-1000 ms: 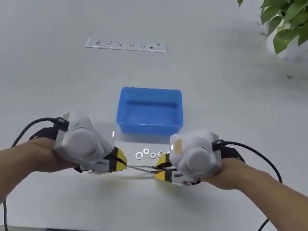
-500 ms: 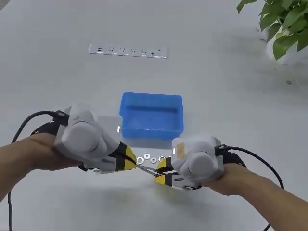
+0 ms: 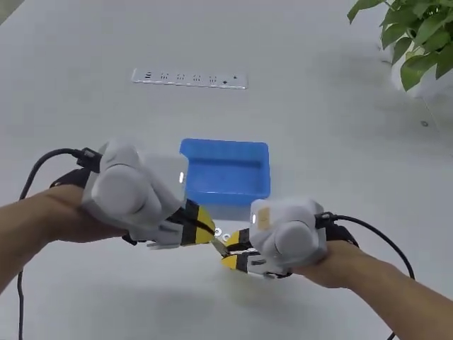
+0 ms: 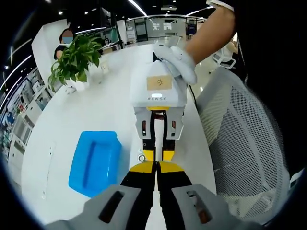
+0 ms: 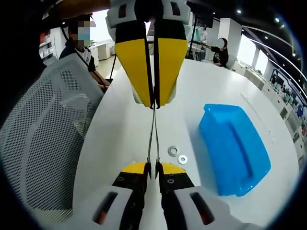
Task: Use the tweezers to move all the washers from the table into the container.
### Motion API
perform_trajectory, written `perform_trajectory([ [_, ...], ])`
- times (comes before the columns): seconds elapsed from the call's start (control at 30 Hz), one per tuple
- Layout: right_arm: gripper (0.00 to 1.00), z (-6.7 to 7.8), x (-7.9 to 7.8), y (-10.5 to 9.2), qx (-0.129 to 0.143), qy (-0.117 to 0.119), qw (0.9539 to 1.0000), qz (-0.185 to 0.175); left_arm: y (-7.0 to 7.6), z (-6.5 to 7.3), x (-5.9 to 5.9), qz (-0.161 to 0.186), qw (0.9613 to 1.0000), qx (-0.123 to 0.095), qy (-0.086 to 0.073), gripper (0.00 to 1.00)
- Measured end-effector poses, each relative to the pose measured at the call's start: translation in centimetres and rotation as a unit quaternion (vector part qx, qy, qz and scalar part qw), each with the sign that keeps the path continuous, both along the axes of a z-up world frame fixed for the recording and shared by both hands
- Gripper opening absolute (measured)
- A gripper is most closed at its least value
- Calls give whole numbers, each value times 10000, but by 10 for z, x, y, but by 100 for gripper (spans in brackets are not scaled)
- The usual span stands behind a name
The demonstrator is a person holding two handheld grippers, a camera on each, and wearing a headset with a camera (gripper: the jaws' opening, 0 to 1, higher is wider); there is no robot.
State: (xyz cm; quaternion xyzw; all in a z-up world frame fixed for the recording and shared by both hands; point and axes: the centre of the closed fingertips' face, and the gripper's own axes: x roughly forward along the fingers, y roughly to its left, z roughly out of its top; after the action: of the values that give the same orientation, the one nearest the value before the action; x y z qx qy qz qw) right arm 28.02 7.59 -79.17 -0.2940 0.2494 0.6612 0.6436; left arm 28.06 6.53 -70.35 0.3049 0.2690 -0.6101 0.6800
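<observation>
Yellow-tipped jaws of the right gripper (image 3: 236,251), nearest on the white desk (image 3: 318,113), are pinched almost closed on one end of the thin metal tweezers (image 5: 153,129). The left gripper (image 3: 204,229) faces it from the left, its jaws closed on what seems to be the other end. Two washers (image 5: 173,151) lie flat on the desk between the tweezers and the blue container (image 3: 226,190). Farther off lies a power strip (image 3: 190,78), with a plant (image 3: 417,35) at far right.
</observation>
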Motion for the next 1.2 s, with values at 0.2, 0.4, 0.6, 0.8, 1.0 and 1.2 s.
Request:
perform_trajectory([
  [0.2, 11, -1, -1, 1, 31, 26, 10000, -22, -8, 1, -2, -97, 9999, -52, 7, 4],
  [0.4, 11, -2, -2, 0, 35, 45, 10000, -39, -14, 0, -3, -156, 9998, -96, 23, 4],
  [0.6, 10, -2, -3, -1, 44, 48, 10000, -39, -15, 0, -2, -205, 9997, -147, 24, 5],
  [0.8, 10, -2, -3, -1, 58, 48, 10000, -44, -11, -13, -3, -243, 9996, 77, 79, 8],
  [1.0, 10, -2, -2, -1, 65, 52, 9999, -55, -14, -20, -2, -209, 9997, -8, 122, 8],
  [1.2, 10, -2, -2, -1, 74, 54, 9999, -64, -15, -23, -1, -206, 9996, -69, 159, 7],
])
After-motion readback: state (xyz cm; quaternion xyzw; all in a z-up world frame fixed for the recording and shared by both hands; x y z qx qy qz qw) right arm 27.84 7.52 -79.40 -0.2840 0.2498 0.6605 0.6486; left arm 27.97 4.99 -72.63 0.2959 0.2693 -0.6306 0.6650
